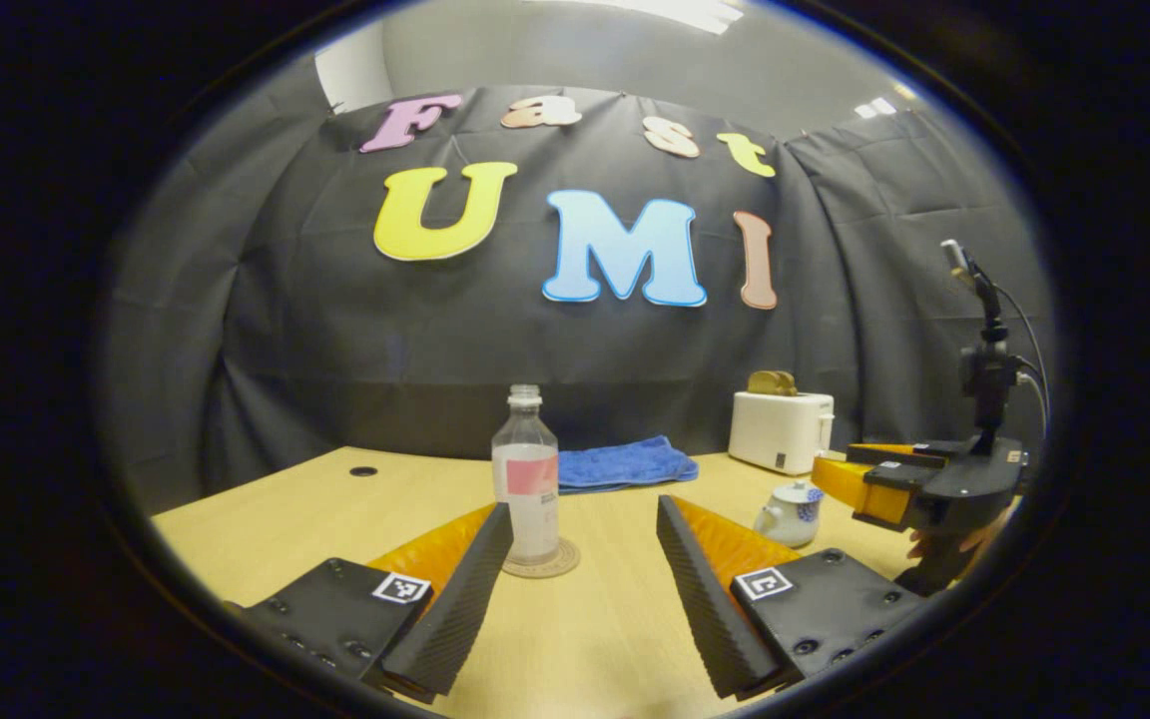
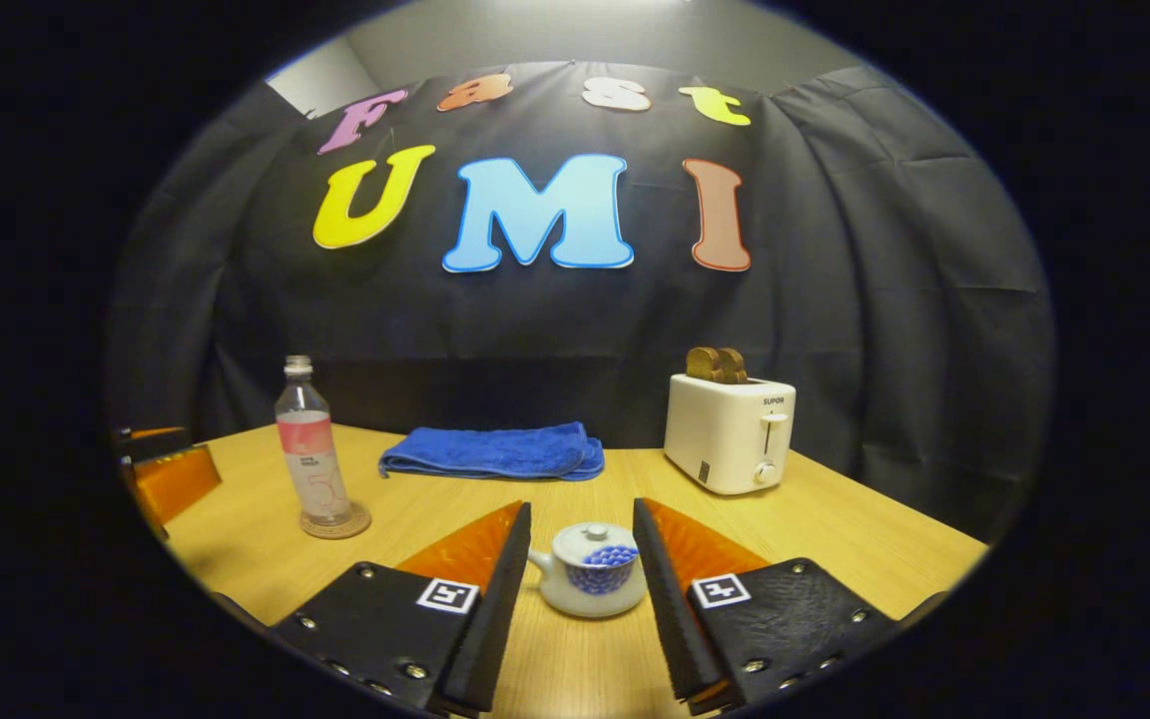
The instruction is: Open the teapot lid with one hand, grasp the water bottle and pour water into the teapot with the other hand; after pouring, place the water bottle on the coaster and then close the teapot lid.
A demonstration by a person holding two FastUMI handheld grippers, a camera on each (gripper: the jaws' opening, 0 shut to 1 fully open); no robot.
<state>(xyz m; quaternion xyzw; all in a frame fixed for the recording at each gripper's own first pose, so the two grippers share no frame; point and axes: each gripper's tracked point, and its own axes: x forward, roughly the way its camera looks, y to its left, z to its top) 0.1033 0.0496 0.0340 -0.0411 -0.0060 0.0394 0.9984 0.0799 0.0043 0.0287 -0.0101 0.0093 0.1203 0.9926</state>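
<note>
The right tongs (image 2: 580, 599) are wide apart around the teapot (image 2: 590, 571) on the tabletop (image 2: 835, 539). Go down and pinch the lid (image 2: 590, 539) knob softly. The left tongs (image 1: 585, 589) gape before the bottle (image 1: 527, 479) on its coaster (image 1: 541, 564).

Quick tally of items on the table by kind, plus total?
Clear plastic water bottle: 1
Round woven coaster: 1
White teapot with blue pattern: 1
Folded blue towel: 1
White toaster: 1
Total: 5
</note>
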